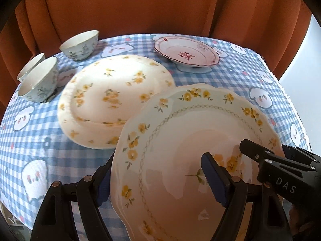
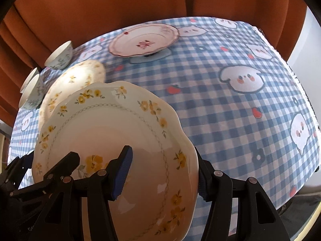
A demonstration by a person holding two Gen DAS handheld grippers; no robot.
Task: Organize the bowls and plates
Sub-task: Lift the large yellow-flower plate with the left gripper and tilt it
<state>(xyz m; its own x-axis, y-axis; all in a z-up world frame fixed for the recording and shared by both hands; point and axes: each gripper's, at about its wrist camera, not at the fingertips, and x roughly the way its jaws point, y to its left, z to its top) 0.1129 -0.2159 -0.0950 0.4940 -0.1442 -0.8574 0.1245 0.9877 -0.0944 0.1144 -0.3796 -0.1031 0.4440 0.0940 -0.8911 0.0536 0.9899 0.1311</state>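
A scalloped plate with a yellow-flower rim (image 1: 190, 132) (image 2: 104, 124) hangs above the table, held from both sides. My left gripper (image 1: 158, 168) is shut on its left rim, one finger inside the plate and one outside. My right gripper (image 2: 162, 158) is shut on the right rim in the same way. A second yellow-flowered plate (image 1: 112, 96) (image 2: 78, 76) lies on the table just beyond and to the left of the held one. A pink-edged footed plate (image 1: 186, 51) (image 2: 142, 39) stands at the back. Three floral bowls (image 1: 80, 44) (image 1: 38, 80) (image 1: 30, 66) sit at the back left.
The table wears a blue checked cloth (image 1: 240, 74) (image 2: 220, 110) with cartoon figures. An orange curtain (image 1: 140, 6) hangs close behind the table's far edge. The cloth's right edge drops off near a pale wall.
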